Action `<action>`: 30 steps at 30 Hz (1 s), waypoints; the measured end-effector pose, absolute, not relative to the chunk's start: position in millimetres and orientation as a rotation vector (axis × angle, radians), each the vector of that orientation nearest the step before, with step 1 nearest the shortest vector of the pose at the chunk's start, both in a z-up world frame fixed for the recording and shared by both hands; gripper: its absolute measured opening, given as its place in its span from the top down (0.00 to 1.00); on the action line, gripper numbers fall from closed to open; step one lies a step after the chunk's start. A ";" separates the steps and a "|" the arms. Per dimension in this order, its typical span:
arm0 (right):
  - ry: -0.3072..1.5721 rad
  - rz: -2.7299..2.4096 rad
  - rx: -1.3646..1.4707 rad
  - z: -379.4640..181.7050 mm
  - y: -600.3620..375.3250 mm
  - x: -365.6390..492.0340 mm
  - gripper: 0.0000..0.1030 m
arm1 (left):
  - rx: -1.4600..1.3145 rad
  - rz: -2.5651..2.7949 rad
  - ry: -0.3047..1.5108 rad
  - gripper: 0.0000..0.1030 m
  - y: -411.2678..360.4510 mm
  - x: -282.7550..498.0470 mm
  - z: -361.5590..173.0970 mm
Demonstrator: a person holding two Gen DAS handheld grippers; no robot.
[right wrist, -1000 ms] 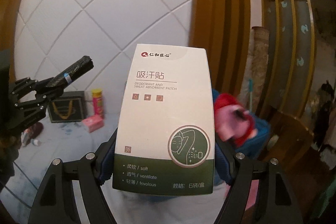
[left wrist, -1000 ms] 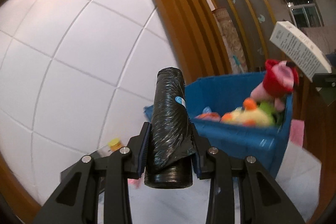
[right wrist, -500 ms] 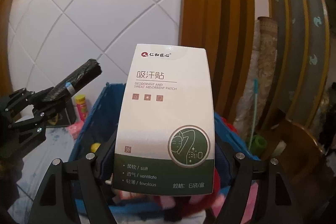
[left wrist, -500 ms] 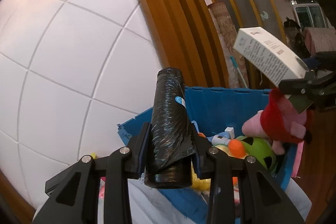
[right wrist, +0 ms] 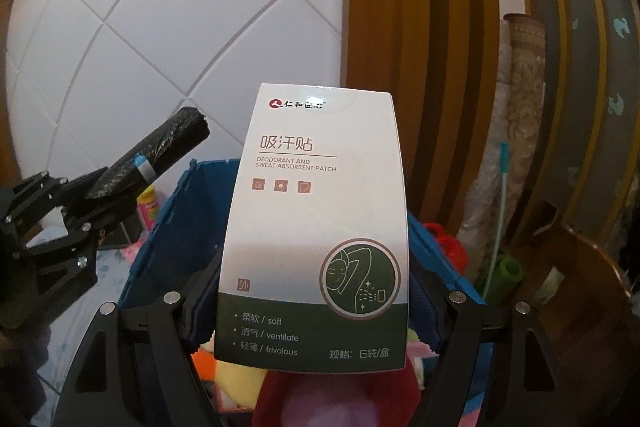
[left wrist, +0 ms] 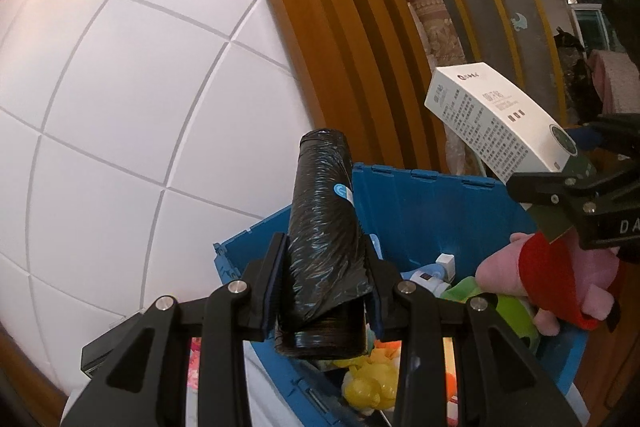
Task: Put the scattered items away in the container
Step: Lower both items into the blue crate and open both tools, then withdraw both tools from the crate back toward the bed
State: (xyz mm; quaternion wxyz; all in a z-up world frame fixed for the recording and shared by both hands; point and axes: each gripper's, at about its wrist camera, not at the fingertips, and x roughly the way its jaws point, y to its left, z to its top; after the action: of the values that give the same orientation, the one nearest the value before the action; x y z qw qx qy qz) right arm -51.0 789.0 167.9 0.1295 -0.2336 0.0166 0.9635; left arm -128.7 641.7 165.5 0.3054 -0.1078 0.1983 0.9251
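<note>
My left gripper (left wrist: 325, 287) is shut on a black roll of bin bags (left wrist: 324, 227) and holds it over the near left corner of the blue crate (left wrist: 432, 199). My right gripper (right wrist: 316, 311) is shut on a white and green deodorant patch box (right wrist: 316, 211) above the crate (right wrist: 176, 223). The box also shows in the left wrist view (left wrist: 500, 119), above the crate's right side. The roll and left gripper show in the right wrist view (right wrist: 152, 155). The crate holds a pink and red plush toy (left wrist: 552, 275), a green toy (left wrist: 504, 311) and a yellow toy (left wrist: 368, 383).
A white tiled wall (left wrist: 140, 107) and wooden door frame (left wrist: 340, 27) stand behind the crate. A rolled rug (right wrist: 520, 107) leans at the right. A yellow and pink bottle (right wrist: 148, 211) and a dark bag stand on the surface left of the crate.
Both grippers have moved closer over the crate with their items still held. The crate and its toys now fill more of the lower views.
</note>
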 end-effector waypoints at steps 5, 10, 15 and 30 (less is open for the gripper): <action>0.074 2.788 -0.703 168.0 797.7 -66.1 0.25 | -0.320 2.461 0.540 0.62 654.8 -138.2 166.3; 0.072 2.765 -0.740 172.5 802.2 -86.3 0.03 | -0.265 2.516 0.530 0.00 654.6 -137.0 181.3; 0.056 2.771 -0.656 183.7 799.7 -71.4 0.03 | -0.188 2.552 0.458 0.00 636.0 -124.5 198.7; -0.018 2.786 -0.401 193.3 715.6 36.6 0.01 | -0.127 2.533 0.387 0.00 555.7 -40.5 175.5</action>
State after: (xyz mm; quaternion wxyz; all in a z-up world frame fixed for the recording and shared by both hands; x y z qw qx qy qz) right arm 36.6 715.6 193.3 0.1628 -0.1406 -0.0063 0.9766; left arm -40.5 555.7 175.5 0.2841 -0.0476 0.1445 0.9466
